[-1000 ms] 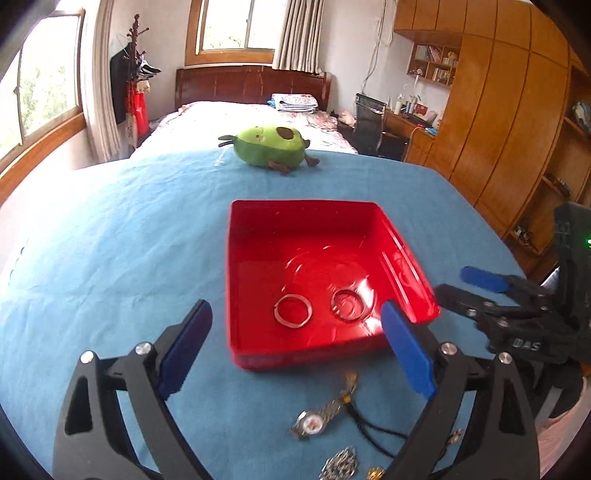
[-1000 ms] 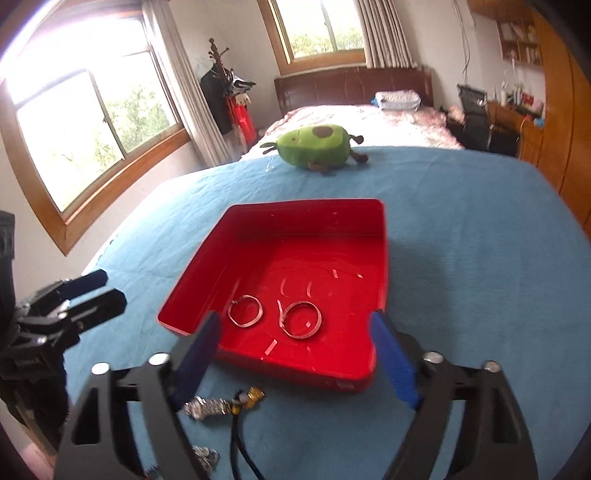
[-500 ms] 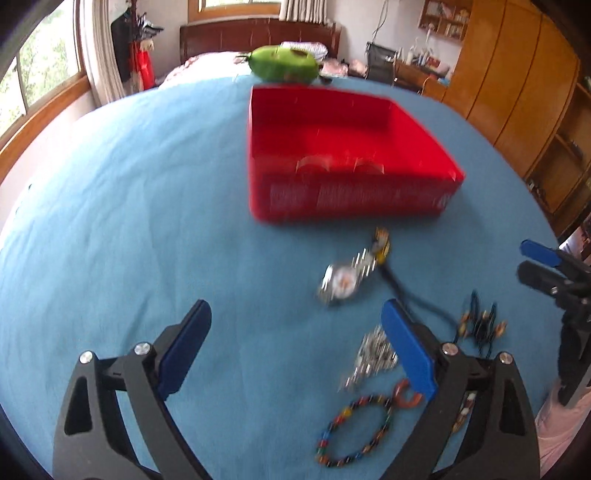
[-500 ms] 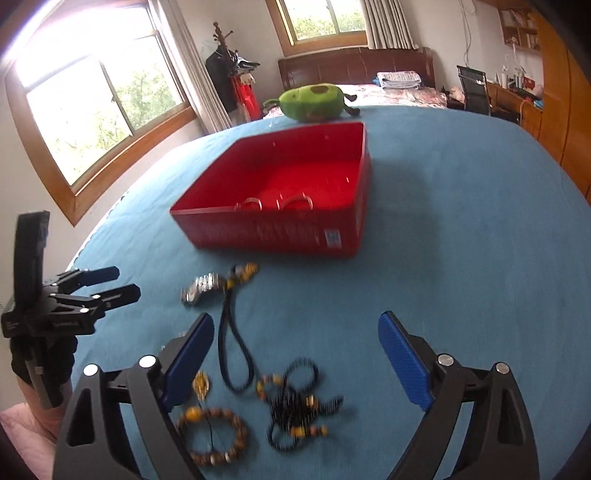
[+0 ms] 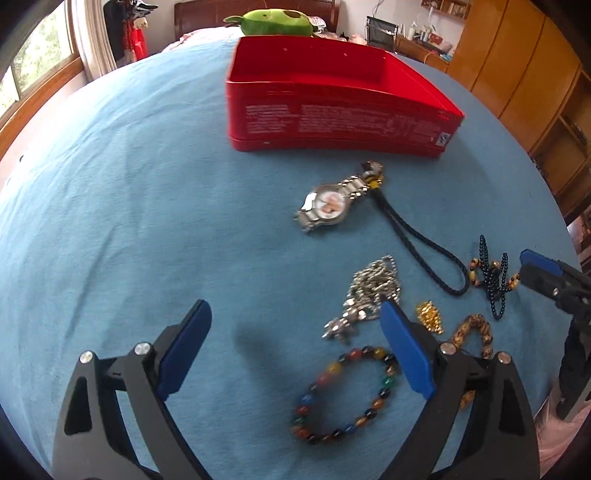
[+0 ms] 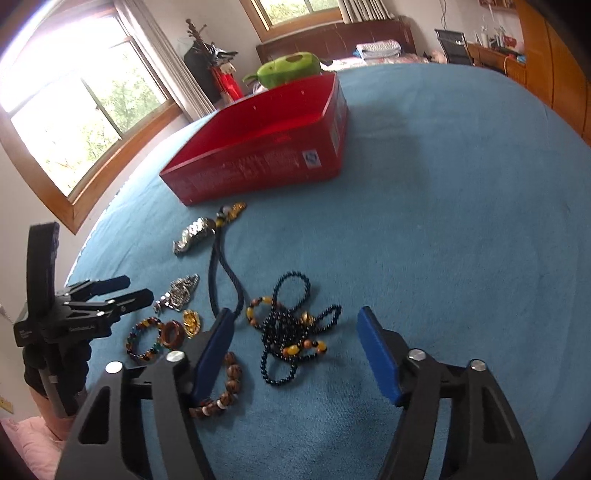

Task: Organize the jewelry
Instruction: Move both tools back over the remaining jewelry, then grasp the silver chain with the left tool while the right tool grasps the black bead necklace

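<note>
Blue cloth covers the table (image 5: pixel 129 206); at left the left hand-held gripper (image 5: pixel 295 347) stands spread over bare cloth, beside a multicoloured bead bracelet (image 5: pixel 347 395). Farther back, the red rectangular open box (image 5: pixel 332 122) hides its contents behind its near wall. Rightward, the right hand-held gripper (image 6: pixel 293 350), jaws just narrowing yet apart, straddles a tangled dark bead necklace (image 6: pixel 291 332) untouched

Bedroom. Blue cloth (image 6: pixel 461 221) covered the work surface. Wood-framed window (image 6: pixel 85 110) at 10 o'clock in the right wrist view, daylight strong, pale curtain beside it. Second window (image 6: pixel 295 7) at 12 o'clock above a dark headboard (image 6: pixel 332 37). Wooden cabinets (image 5: pixel 517 74) at 2 o'clock in the left view.
</note>
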Tool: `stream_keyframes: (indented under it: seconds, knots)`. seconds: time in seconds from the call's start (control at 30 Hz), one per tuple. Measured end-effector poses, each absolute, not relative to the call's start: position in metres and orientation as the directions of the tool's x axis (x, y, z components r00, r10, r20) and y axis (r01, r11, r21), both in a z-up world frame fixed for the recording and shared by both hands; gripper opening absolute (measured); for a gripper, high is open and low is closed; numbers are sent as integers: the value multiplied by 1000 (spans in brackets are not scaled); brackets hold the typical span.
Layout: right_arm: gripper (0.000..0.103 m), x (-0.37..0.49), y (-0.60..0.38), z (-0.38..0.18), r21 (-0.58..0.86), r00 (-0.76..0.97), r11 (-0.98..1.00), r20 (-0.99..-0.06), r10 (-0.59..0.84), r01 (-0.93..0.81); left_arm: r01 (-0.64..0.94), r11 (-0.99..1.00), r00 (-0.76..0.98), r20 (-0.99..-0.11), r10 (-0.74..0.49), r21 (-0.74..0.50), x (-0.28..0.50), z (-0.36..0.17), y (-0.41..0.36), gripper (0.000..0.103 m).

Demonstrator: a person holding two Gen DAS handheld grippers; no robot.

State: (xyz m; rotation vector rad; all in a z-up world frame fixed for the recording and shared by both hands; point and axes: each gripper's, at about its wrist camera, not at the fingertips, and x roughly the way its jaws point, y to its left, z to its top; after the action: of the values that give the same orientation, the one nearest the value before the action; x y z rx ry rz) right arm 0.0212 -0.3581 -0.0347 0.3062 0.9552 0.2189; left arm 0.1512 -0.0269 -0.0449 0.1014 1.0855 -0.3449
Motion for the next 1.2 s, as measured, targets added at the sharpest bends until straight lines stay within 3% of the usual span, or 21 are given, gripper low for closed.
stream_keyframes:
  seconds: [0.17, 0.3, 0.53, 0.63, 0.7, 0.77, 0.9, 1.2]
  knots:
    - [65, 23, -360, -38, 355, 554, 934, -770, 316, -40, 356, 931, 384, -896, -225, -82, 157, -53, -44, 91]
    - [65, 26, -361, -39, 353, 552, 935, -771, 316, -41, 382, 921, 358, -907, -223, -75, 162, -58, -55, 82]
    - [65, 32, -358, -42, 352, 546, 935, -776, 317, -43, 422, 901, 309, -919, -245, -98, 161, -60, -74, 79]
    - [65, 32, -358, -41, 349, 545, 936, -777, 315, -43, 432, 900, 324, -919, -224, -67, 159, -59, -80, 58]
    - [65, 32, -358, -41, 344, 545, 938, -779, 309, -40, 431, 899, 323, -916, -238, -81, 156, -57, -80, 25]
    - [65, 32, -359, -42, 341, 542, 939, -783, 305, -37, 428, 897, 314, -913, -260, -108, 158, -57, -76, 14]
    - [66, 30, -356, -42, 329, 529, 944, -793, 300, -43, 406, 899, 307, -902, -303, -163, 164, -55, -63, 9]
    - [68, 36, -337, -51, 260, 472, 963, -841, 264, -76, 332, 916, 349, -873, -341, -225, 182, -38, -1, 8]
